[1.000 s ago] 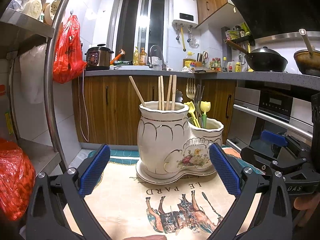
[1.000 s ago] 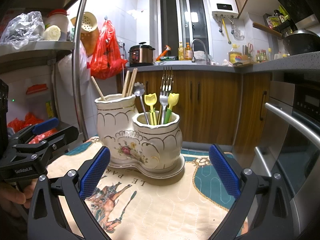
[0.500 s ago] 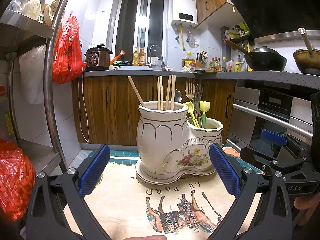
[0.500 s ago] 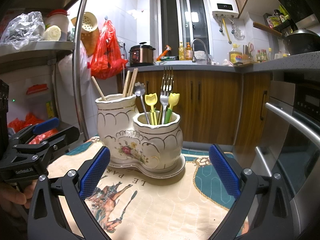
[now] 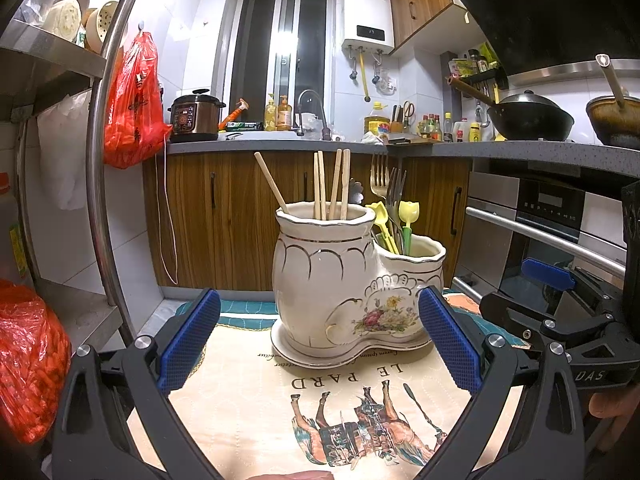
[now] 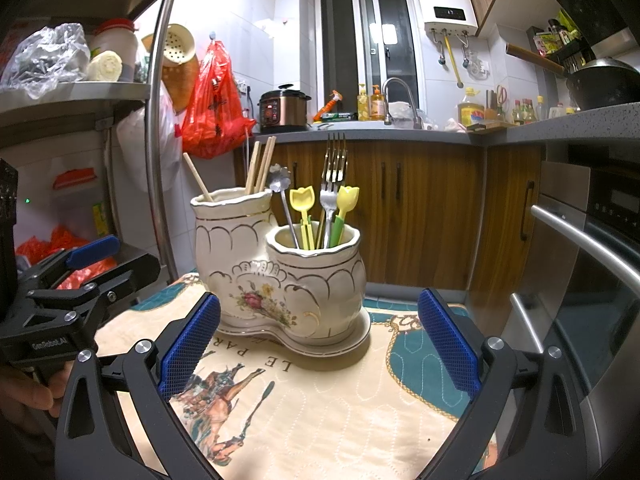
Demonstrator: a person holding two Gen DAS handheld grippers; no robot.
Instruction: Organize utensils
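Both tools wide open, empty: left tool point(image 5: 320, 344), right tool point(image 6: 318, 344). Glazed white two-compartment ceramic holder point(image 6: 280, 276): heavy, slippery, fragile. Thin wooden chopsticks point(image 5: 331, 184), light and stiff: pinch mid-shaft above rim.

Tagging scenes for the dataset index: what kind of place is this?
A home kitchen, quite plainly. A grey countertop over wooden cabinets carries a steel pressure cooker, and a black wok sits further along. Up close, a white floral ceramic utensil holder stands on a printed table mat.
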